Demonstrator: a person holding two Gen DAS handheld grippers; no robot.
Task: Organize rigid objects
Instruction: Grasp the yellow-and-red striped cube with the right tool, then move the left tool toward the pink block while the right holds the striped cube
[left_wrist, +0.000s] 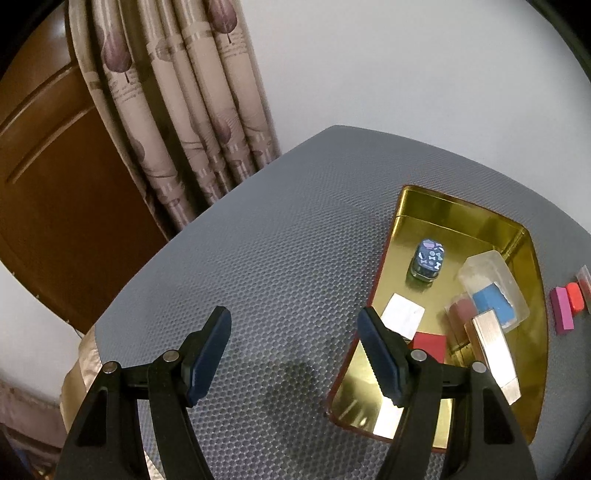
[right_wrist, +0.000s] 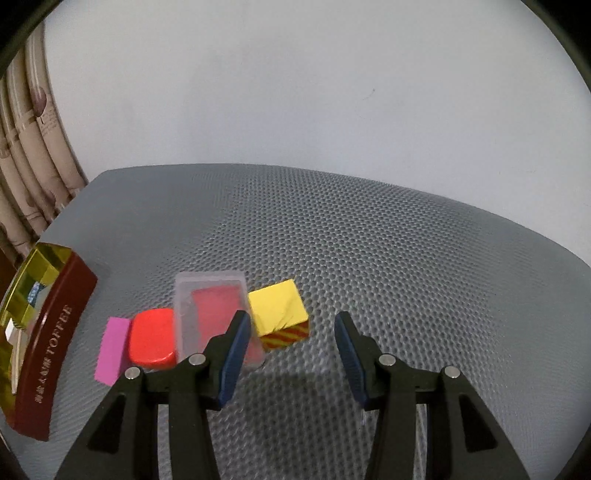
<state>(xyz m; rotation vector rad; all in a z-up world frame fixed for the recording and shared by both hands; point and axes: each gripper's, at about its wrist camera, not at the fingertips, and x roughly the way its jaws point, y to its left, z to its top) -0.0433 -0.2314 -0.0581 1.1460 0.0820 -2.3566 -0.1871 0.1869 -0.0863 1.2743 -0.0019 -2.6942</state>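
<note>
A gold-lined tin (left_wrist: 454, 210) with a dark red outside (right_wrist: 51, 347) holds a small blue patterned box (left_wrist: 428, 260), a clear case with a blue block (left_wrist: 493, 291), a white card (left_wrist: 402, 314), a red block (left_wrist: 430, 345) and a copper bar (left_wrist: 493, 350). My left gripper (left_wrist: 293, 356) is open and empty, above the mat left of the tin. On the mat right of the tin lie a magenta block (right_wrist: 112, 350), a red-orange block (right_wrist: 153, 339), a clear case with a red block (right_wrist: 216, 310) and a yellow cube (right_wrist: 279, 312). My right gripper (right_wrist: 291, 354) is open and empty, just in front of the yellow cube.
A grey honeycomb mat (left_wrist: 258, 258) covers the table. A patterned curtain (left_wrist: 177, 110) and a brown wooden door (left_wrist: 48, 166) stand at the left, a white wall (right_wrist: 295, 92) behind. The magenta and red-orange blocks also show in the left wrist view (left_wrist: 563, 312).
</note>
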